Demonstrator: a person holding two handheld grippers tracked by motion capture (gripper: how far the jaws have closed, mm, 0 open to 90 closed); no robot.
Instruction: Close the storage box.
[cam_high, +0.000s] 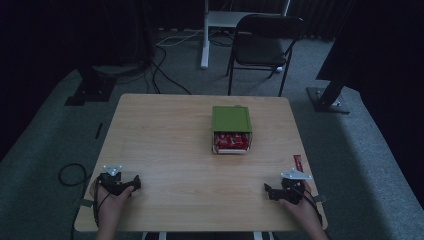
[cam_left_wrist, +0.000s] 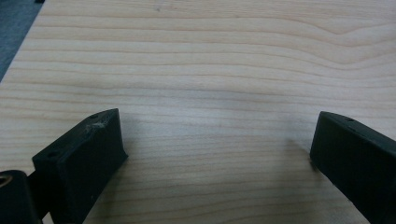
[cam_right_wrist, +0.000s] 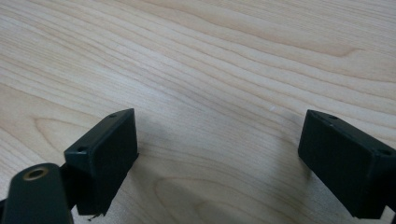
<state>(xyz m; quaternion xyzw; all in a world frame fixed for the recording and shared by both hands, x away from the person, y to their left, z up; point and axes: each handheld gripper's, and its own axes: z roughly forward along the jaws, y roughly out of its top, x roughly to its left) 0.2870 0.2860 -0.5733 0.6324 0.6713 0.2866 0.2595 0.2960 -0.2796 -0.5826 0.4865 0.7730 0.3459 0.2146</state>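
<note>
Both grippers, left gripper (cam_high: 136, 183) and right gripper (cam_high: 268, 190), rest jaws-spread at the wooden desk's (cam_high: 165, 145) near corners, so reaching the small red packet (cam_high: 298, 162) at the right edge likely comes next.

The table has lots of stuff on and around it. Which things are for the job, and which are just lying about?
For the job, as far as the pictures tell:
green box, its red packets, loose red packet by the right hand-held gripper, left hand-held gripper, both open.

Just lying about:
black chair, white stand, floor cables.
</note>
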